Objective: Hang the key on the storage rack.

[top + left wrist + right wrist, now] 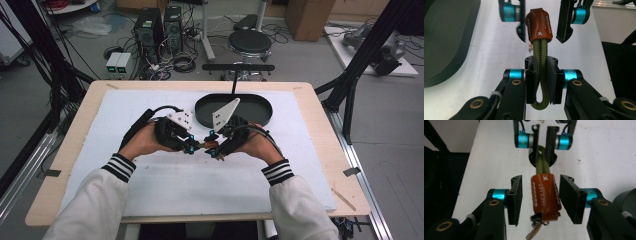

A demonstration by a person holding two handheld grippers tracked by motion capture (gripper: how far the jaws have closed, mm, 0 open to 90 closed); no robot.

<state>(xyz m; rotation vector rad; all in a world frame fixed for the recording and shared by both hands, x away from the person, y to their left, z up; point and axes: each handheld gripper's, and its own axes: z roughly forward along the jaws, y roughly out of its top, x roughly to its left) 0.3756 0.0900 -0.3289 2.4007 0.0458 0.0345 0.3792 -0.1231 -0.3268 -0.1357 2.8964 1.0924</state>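
Note:
A keychain strap (207, 145) hangs between my two grippers over the middle of the white mat. It is an olive-green cord loop (543, 100) that ends in a brown leather tab (539, 25). My left gripper (541, 61) is shut on the doubled cord, with the loop's bend sticking out behind the pads. My right gripper (541, 180) faces it with its jaws on either side of the leather tab (545, 195). A gap shows on both sides, so the pads do not touch the tab. A small metal clasp (536, 218) dangles at the tab's end.
A black oval tray (260, 107) lies on the white mat (150, 185) just behind my right hand. The mat covers most of the wooden table (325, 130). A round stool (249, 42) and computer cases stand on the floor beyond the far edge.

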